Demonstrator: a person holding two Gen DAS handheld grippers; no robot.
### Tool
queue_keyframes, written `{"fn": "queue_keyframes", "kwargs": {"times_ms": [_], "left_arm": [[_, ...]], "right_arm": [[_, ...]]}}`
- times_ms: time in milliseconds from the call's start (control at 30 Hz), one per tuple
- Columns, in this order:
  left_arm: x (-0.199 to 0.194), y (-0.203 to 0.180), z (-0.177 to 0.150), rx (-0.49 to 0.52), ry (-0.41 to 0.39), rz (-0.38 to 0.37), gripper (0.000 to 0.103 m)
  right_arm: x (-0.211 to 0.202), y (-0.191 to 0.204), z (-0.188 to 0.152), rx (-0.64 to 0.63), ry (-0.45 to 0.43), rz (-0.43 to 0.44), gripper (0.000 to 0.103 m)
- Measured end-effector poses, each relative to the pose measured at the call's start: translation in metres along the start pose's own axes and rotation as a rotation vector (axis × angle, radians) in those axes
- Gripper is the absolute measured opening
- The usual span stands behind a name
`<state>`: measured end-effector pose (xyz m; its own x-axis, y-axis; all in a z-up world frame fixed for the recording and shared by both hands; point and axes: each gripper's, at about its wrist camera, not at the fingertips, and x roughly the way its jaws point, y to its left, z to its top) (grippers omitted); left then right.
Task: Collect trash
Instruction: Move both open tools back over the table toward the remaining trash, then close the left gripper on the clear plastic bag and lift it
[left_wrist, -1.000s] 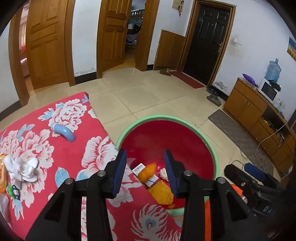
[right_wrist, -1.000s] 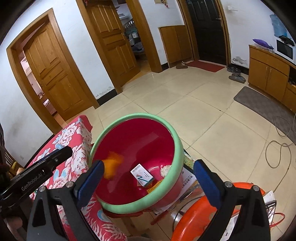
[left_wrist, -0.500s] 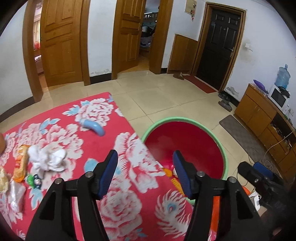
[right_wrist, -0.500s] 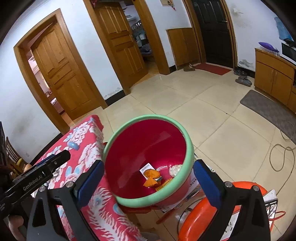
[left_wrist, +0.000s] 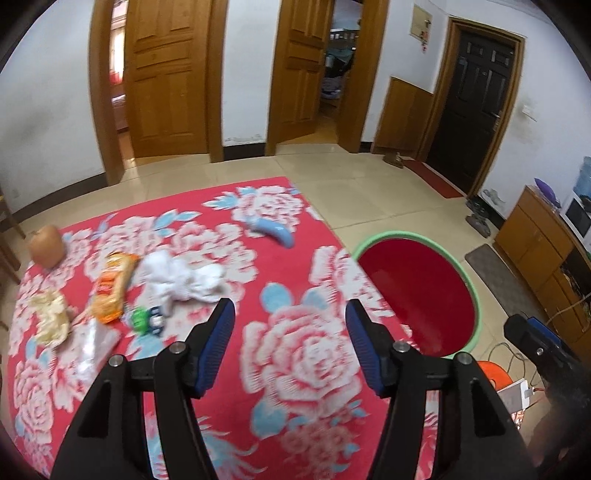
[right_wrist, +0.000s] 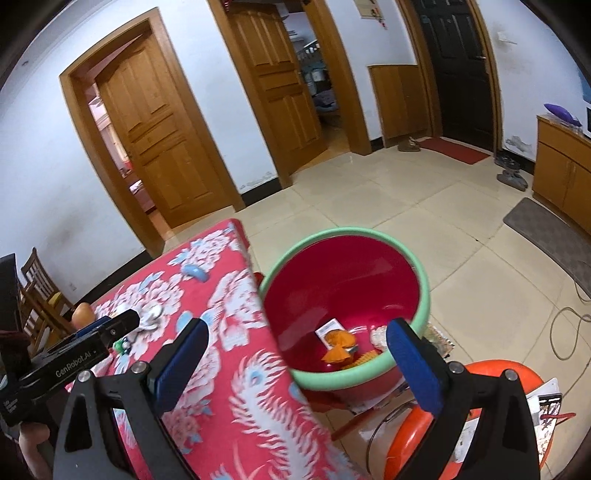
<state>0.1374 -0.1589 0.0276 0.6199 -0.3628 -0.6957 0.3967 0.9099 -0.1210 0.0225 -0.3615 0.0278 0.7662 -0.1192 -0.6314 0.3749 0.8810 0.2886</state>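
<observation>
A red basin with a green rim (left_wrist: 461, 275) (right_wrist: 421, 284) stands beside the table with the red flowered cloth (left_wrist: 306, 350) (right_wrist: 236, 332). In it lie orange scraps (right_wrist: 338, 347) and a small card (right_wrist: 328, 328). On the cloth lie a white crumpled tissue (left_wrist: 184, 277), an orange snack wrapper (left_wrist: 110, 284), a clear wrapper (left_wrist: 90, 350), a pale crumpled wrapper (left_wrist: 50, 319), a green and white bit (left_wrist: 146, 319) and a blue curved piece (left_wrist: 273, 230). My left gripper (left_wrist: 290, 341) is open and empty above the cloth. My right gripper (right_wrist: 295, 365) is open and empty, over the table edge next to the basin.
A brown round fruit (left_wrist: 46, 245) sits at the table's far left corner. An orange stool (right_wrist: 480, 406) with papers and cables stands by the basin. Wooden chairs (right_wrist: 37, 291) stand at the left, a low cabinet (right_wrist: 561, 166) at the right wall, tiled floor beyond.
My left gripper has swung left from over the basin to over the cloth. The orange scrap has dropped to the basin's bottom. My right gripper has drawn back.
</observation>
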Motion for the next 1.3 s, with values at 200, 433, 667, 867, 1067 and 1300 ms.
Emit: {"fn": "queue_keyframes", "kwargs": {"times_ms": [200, 433, 667, 867, 1067, 1300], "left_arm": [[-0.008, 0.03, -0.008, -0.049, 0.008, 0.044, 0.063], [-0.013, 0.068, -0.018, -0.101, 0.014, 0.111, 0.063], [-0.014, 0.107, -0.029, -0.147, 0.033, 0.164, 0.063], [-0.009, 0.132, -0.038, -0.162, 0.059, 0.215, 0.063], [0.005, 0.152, -0.046, -0.189, 0.097, 0.24, 0.063], [0.015, 0.161, -0.051, -0.191, 0.117, 0.236, 0.063]], "right_arm": [[0.001, 0.023, -0.008, -0.026, 0.02, 0.037, 0.099], [0.009, 0.043, -0.018, -0.051, 0.062, 0.062, 0.099], [0.017, 0.058, -0.026, -0.076, 0.092, 0.074, 0.099], [0.021, 0.065, -0.033, -0.092, 0.109, 0.07, 0.099], [0.025, 0.068, -0.036, -0.102, 0.12, 0.051, 0.099], [0.027, 0.073, -0.036, -0.118, 0.128, 0.041, 0.099]]}}
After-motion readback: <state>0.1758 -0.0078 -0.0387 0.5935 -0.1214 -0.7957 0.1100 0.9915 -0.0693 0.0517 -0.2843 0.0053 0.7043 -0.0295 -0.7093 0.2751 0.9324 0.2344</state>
